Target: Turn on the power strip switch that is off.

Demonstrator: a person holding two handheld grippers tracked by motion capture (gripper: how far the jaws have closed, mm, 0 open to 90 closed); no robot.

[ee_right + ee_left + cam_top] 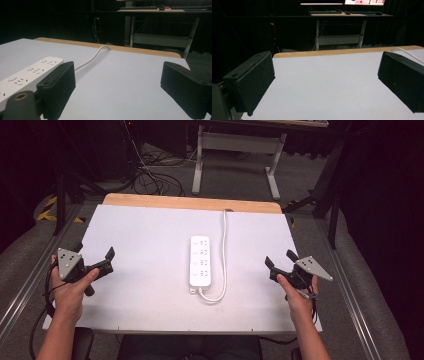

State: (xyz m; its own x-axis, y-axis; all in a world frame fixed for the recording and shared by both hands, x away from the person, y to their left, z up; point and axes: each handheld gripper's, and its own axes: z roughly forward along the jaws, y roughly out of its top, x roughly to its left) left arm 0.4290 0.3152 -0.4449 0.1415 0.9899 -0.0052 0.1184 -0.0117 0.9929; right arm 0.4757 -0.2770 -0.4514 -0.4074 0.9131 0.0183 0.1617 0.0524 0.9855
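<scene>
**Strip dead centre, both grippers wide and waiting**

White table (150,225) across the whole high view, wooden edge along twelve o'clock. On it, near the middle and a shade toward three, the strip (200,261): white, four sockets in a row, lying flat with its long axis running twelve to six. Cord (224,255) leaving the six o'clock end, looping round to the three o'clock side, then straight up and off over the far edge.

Left gripper (106,261) out at nine o'clock, well apart from the strip, jaws spread wide, nothing between them. Right gripper (279,262) at three o'clock, nearer to the cord but touching nothing, jaws just as wide, equally empty. In the right gripper view, strip (27,72) sliding in beside the near jaw, cord (92,58) curling away toward the back edge.

Step in hand, by the look of it: closing in on the strip. Best done by coming in across the narrow width, not the length, with jaws square to the long sides. Worth keeping clear of that cord loop at six, since a snag could drag the strip askew. Low, level, and squeezing only once both pads sit flush on the casing.
</scene>
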